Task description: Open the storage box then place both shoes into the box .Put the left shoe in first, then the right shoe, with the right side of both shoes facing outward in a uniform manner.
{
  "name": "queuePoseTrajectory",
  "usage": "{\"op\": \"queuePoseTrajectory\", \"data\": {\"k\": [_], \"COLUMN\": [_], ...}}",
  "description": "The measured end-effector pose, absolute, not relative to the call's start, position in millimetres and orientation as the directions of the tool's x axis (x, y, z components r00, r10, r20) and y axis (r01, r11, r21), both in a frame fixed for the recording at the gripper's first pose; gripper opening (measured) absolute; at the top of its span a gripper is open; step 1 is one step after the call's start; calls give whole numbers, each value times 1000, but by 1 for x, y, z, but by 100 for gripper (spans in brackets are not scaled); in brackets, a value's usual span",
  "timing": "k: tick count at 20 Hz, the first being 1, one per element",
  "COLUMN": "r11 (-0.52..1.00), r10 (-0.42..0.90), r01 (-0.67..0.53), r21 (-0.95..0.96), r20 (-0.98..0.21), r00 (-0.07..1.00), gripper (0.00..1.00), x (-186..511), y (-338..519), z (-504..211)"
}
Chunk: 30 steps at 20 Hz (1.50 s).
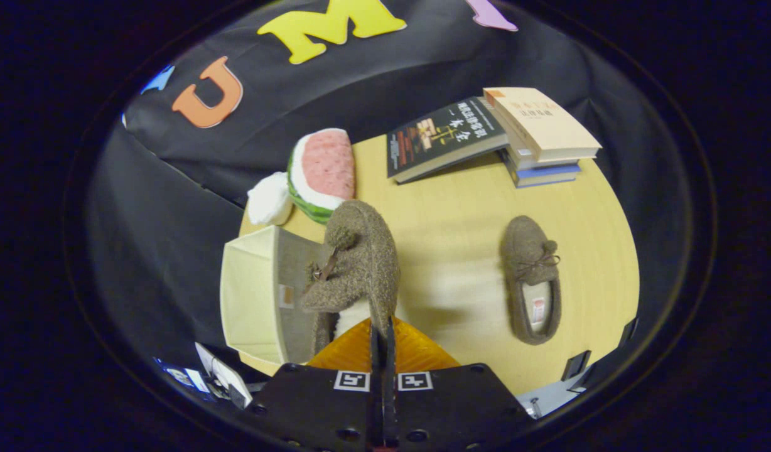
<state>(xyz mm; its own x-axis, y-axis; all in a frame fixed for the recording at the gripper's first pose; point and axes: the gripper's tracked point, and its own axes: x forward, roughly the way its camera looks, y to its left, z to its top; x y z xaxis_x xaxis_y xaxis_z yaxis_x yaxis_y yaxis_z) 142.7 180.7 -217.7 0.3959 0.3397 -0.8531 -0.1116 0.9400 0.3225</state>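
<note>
My gripper [382,333] is shut on the heel edge of a brown fuzzy shoe [360,263], which hangs tilted on its side just ahead of the fingers, its bow facing the box. The shoe is above the right edge of the cream storage box [253,295], whose top stands open with a grey inner wall showing. A second brown shoe [531,279] of the same kind lies flat on the wooden table [461,213] to the right of the fingers, toe pointing away, its white lining visible.
A watermelon-slice plush [323,172] and a white soft item [269,199] lie beyond the box. A stack of books [549,135] with a dark book [445,138] leaning on it sits at the far right of the table.
</note>
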Motion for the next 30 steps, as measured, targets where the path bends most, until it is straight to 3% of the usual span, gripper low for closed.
{"op": "queuePoseTrajectory", "data": {"k": [4, 10, 21, 28, 30], "r11": [921, 902, 951, 974, 965], "r10": [389, 432, 308, 226, 261], "r01": [-169, -182, -79, -64, -51], "r21": [350, 392, 298, 217, 258], "r20": [-821, -824, -893, -921, -917], "r00": [418, 367, 328, 316, 302], "gripper": [2, 2, 2, 2, 10], "x": [133, 119, 122, 132, 134], "y": [241, 323, 437, 459, 464], "z": [-187, -198, -322, -387, -393]}}
